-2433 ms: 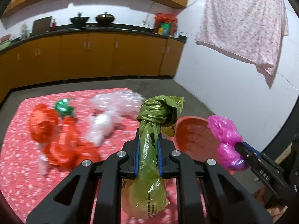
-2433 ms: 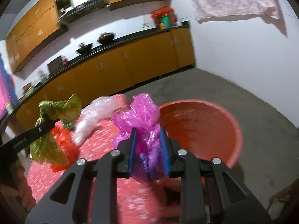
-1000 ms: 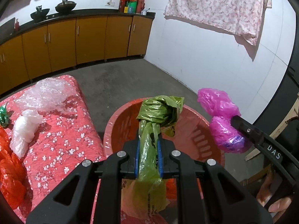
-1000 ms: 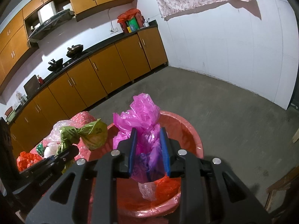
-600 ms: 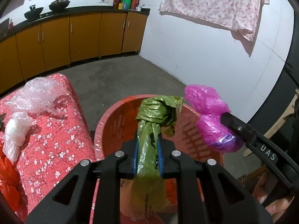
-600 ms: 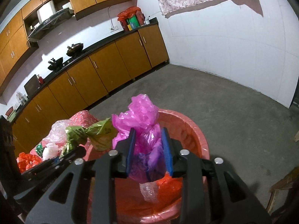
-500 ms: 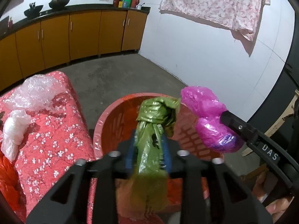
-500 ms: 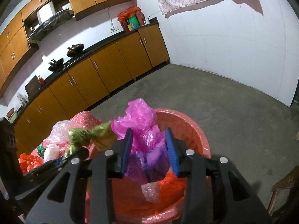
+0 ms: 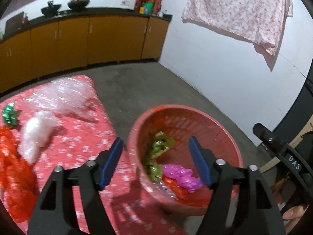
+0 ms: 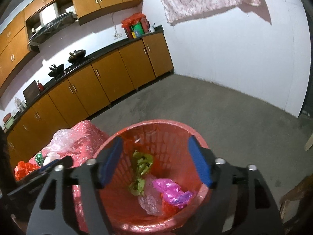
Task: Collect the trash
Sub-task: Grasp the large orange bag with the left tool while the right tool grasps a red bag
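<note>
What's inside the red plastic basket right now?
Inside the red plastic basket: a crumpled green plastic bag, a pink plastic bag, a clear plastic bag and red plastic. Anything beneath them is hidden.

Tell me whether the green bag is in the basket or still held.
In the basket. The green bag lies inside the red basket beside the pink bag; both tools are open and empty.

- A bed with a red floral cover point(image 9: 82, 148) carried a clear bubble-wrap bundle point(image 9: 66, 96), a white bag point(image 9: 37, 133), a green wrapper point(image 9: 9, 114) and an orange bag point(image 9: 13, 172).
- The grey concrete floor point(image 10: 225, 113) carried a red plastic basket point(image 10: 176, 125) just beside the bed.
</note>
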